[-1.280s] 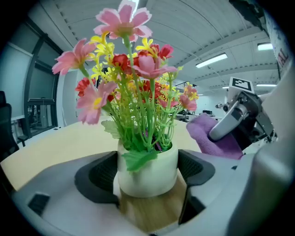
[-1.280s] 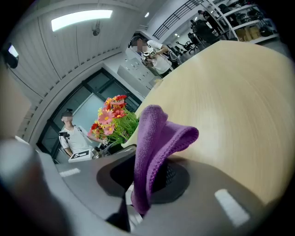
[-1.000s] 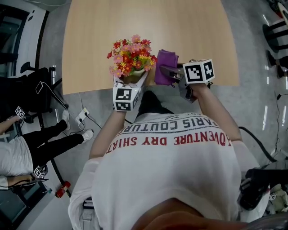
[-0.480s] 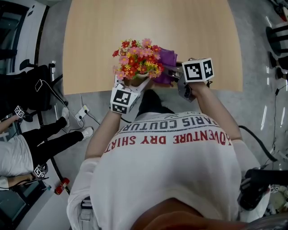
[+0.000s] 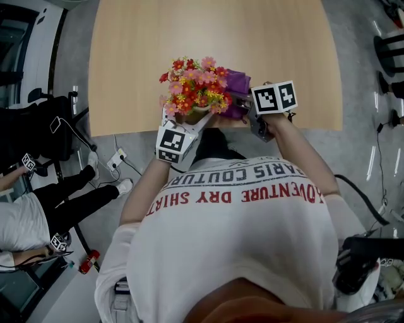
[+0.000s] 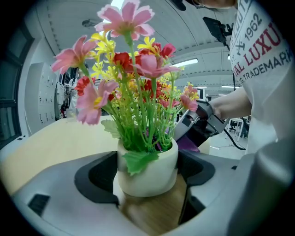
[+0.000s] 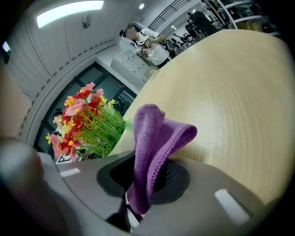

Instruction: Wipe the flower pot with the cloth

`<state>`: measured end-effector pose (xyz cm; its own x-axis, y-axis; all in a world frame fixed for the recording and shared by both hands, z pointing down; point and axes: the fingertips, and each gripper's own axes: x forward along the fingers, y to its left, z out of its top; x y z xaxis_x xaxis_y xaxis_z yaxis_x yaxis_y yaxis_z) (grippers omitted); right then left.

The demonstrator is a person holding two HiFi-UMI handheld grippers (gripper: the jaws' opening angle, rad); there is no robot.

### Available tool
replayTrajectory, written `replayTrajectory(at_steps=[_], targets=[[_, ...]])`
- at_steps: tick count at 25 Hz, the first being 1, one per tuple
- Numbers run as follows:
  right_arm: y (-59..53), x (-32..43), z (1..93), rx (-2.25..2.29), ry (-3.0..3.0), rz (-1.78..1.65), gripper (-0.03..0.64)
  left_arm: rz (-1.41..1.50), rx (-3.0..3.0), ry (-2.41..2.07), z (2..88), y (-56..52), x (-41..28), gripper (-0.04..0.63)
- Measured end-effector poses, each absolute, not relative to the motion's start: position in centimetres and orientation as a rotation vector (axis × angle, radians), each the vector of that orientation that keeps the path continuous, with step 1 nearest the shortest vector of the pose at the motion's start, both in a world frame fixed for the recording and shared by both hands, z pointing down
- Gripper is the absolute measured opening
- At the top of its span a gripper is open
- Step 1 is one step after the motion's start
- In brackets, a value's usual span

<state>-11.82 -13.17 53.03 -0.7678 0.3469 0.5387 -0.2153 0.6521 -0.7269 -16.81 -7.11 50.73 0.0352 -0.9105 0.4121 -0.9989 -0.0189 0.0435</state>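
Light wood table [image 5: 214, 38]; grey floor [image 5: 361, 76]; power strip [image 5: 116, 161] by table edge; ceiling strip light [image 7: 69, 11].

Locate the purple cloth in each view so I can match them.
Head view: cloth just right of the flowers.
Left gripper view: cloth behind the flower pot, right of centre.
Right gripper view: cloth at centre, clamped between the jaws.
Shared landmark: the flowers.

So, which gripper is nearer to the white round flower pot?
Left. The left gripper clamps the pot between its jaws; the right gripper, holding the purple cloth, is beside it.
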Motion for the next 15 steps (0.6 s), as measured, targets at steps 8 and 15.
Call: replayTrajectory(at_steps=[8, 15], targets=[[-13.6, -11.4, 54.5, -0.038, -2.136, 0.904, 0.060, 0.384, 2.046, -1.912, 50.9, -7.0, -16.3, 0.419], [-13.4, -11.8, 54.0, -0.069, -2.150, 0.940, 0.060, 0.414, 2.099, -1.848, 51.2, -6.9, -17.2, 0.419]])
